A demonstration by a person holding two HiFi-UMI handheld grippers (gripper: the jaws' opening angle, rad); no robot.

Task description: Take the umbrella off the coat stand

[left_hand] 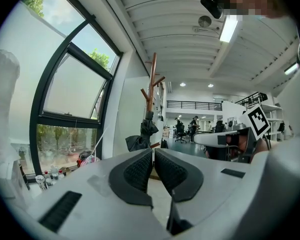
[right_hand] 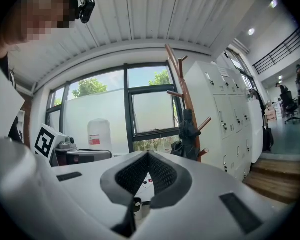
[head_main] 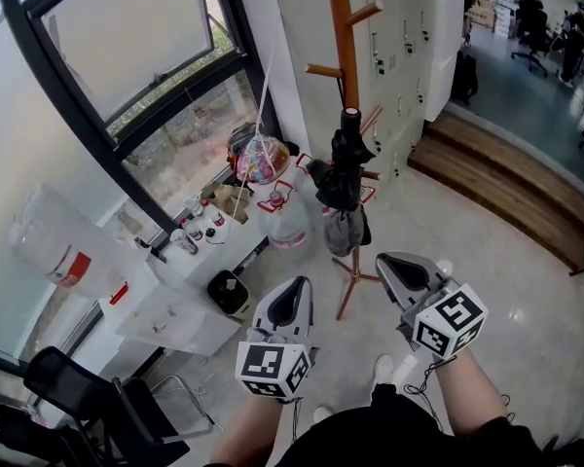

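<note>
A folded black umbrella [head_main: 343,168] hangs upright on the wooden coat stand [head_main: 343,27], its handle uppermost against the pole. It shows small and distant as the umbrella [left_hand: 145,134] in the left gripper view and the umbrella [right_hand: 188,133] in the right gripper view. My left gripper [head_main: 290,287] is held level below and left of the stand, jaws shut with nothing between them. My right gripper [head_main: 389,259] is level to the right of the stand's foot, jaws also closed and empty. Both are well short of the umbrella.
Bags and a colourful bundle [head_main: 258,159] lie at the stand's left, by the window. A white table [head_main: 190,261] with bottles and a black bin [head_main: 229,293] stand left of my grippers. White lockers [head_main: 404,37] rise behind the stand; a wooden step [head_main: 506,188] runs at right.
</note>
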